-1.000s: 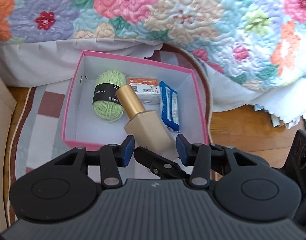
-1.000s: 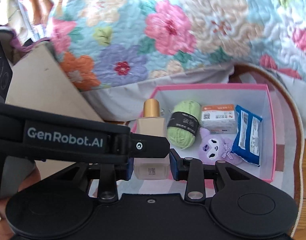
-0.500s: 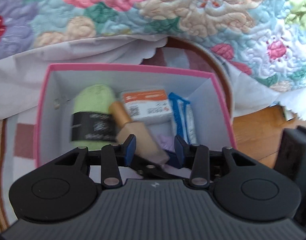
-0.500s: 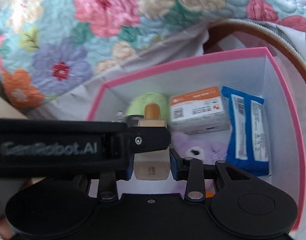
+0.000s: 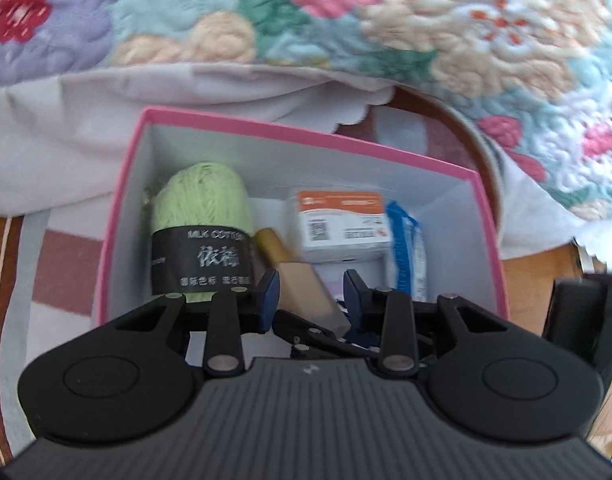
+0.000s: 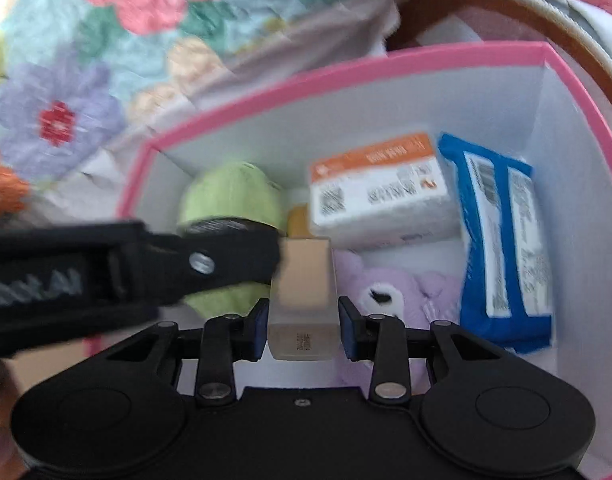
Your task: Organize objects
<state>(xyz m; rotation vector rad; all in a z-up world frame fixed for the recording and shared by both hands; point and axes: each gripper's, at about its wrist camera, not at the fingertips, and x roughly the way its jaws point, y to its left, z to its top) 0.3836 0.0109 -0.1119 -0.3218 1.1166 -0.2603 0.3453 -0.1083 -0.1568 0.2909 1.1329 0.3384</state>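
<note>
Right gripper point(image 6: 301, 334): clenched on the base of the bottle point(image 6: 304, 300), both blue pads pressing its sides.
Bottle: beige body, gold cap point(image 5: 271, 246), tilted over the inside of the pink box point(image 5: 122, 184); cap tip hidden behind the left gripper in the right view.
Left gripper point(image 5: 311, 292): jaws closing around the bottle's body; contact of the pads is hard to judge.
Box contents: green yarn point(image 5: 204, 200), an orange-and-white carton point(image 6: 380, 190), a blue packet point(image 6: 502, 240), a purple plush toy point(image 6: 390, 292) partly covered by the bottle and fingers.
Blur: left gripper's lettering and the flowered quilt point(image 5: 346, 12) are smeared.
Cut off: box's near wall hidden behind both grippers.
</note>
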